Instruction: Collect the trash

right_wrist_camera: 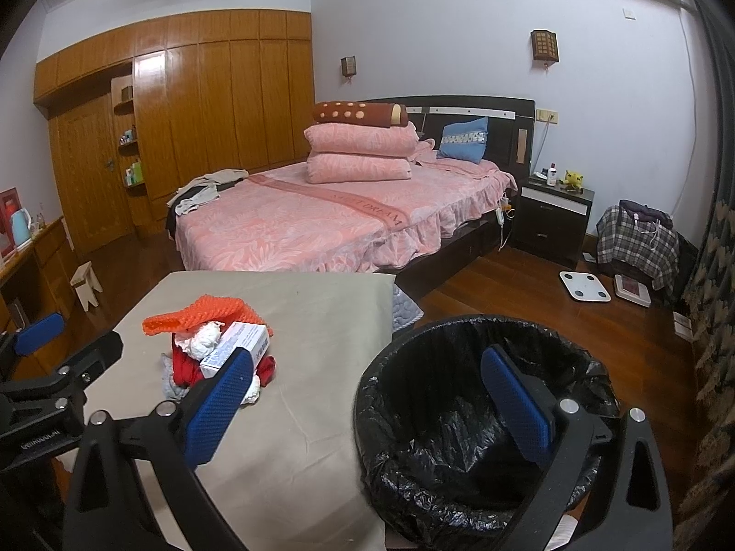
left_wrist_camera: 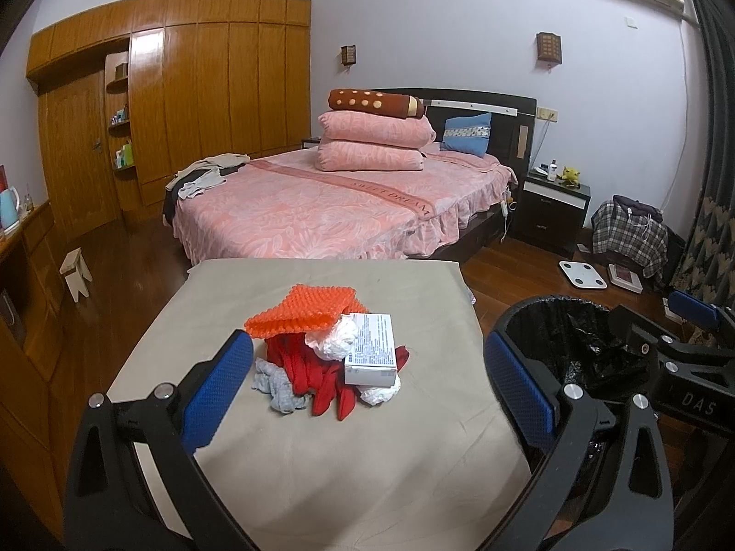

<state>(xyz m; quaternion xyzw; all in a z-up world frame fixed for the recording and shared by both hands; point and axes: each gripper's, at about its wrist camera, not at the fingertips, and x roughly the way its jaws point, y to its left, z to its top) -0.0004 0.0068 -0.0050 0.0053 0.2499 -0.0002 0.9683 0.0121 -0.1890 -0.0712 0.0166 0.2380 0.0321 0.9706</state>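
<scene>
Both wrist views face the bed (left_wrist_camera: pixel 349 197), sharing table (left_wrist_camera: pixel 321 459) and bin (right_wrist_camera: pixel 482 422) close below.

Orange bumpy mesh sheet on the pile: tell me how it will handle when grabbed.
The orange mesh sheet drapes bent over the pile, so it is probably floppy. It looks thin and foamy, likely very light. Lifting it may disturb the white box beside it.

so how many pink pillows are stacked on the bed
2: lower pink pillow lies on the bed, upper pink pillow on it, under a brown dotted bolster.
</scene>
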